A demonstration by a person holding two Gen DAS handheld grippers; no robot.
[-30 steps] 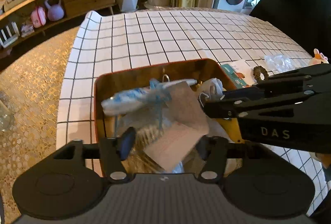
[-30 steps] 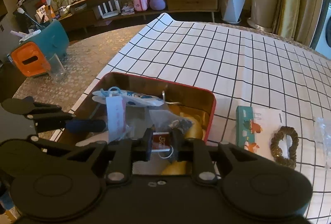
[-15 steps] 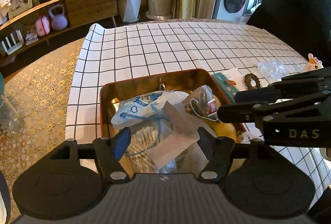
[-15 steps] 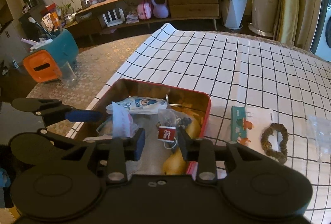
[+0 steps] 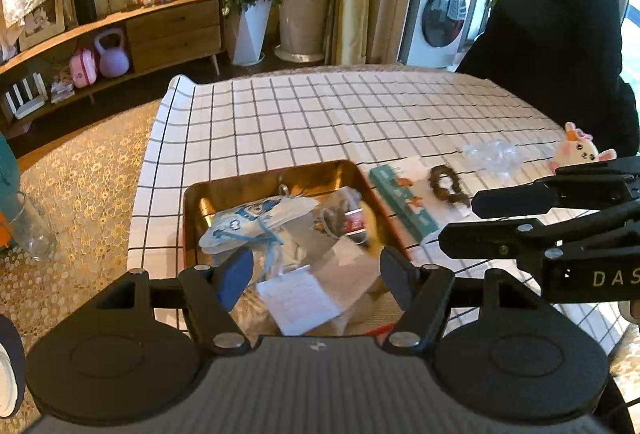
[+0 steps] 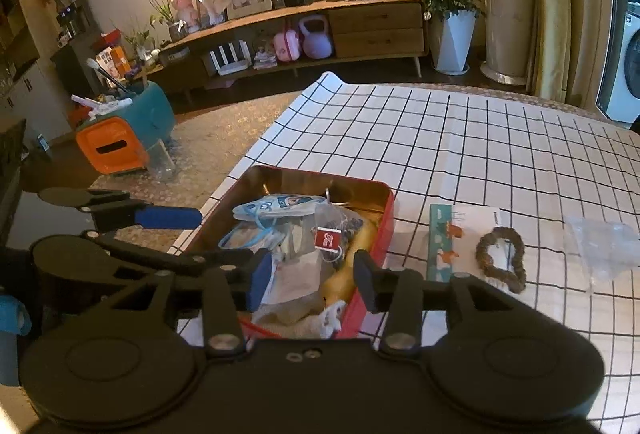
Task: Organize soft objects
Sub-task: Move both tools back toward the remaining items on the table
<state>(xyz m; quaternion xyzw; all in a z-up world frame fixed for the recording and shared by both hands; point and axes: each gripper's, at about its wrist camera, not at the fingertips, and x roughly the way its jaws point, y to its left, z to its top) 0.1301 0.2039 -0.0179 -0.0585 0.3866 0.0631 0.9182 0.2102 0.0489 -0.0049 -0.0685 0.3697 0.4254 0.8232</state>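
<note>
Left wrist view first: the left gripper (image 5: 316,274) hangs over the near end of the red tin (image 5: 192,201), jaws spread wide with nothing between them, one blue pad (image 5: 236,276) showing on the near finger. Below it the tin is packed: a blue-and-white face mask (image 5: 256,220) lies across the top, a clear pouch with a red label (image 5: 354,224) sits beside it, a white paper slip (image 5: 300,300) lies at the near end, and something yellow (image 5: 374,224) is tucked against the right wall. The right gripper (image 5: 460,222) pokes in from the right edge (black, lettered "DAS"), its tips above the cloth just beside the tin.

Over to the right wrist view, and the right gripper (image 6: 312,276) is parted too, holding nothing, hovering at the tin's near right corner. The left gripper (image 6: 192,234) comes in from the left side here, well apart in its fingers.

On the checked tablecloth (image 6: 480,137), still outside the tin: a teal card packet (image 6: 442,242) just beside the tin's right wall, a brown scrunchie (image 6: 500,254) next to that, then a crumpled clear bag (image 6: 604,244). Back in the left view, a small pink plush toy (image 5: 578,151) sits at the far right, beyond the bag.
</note>
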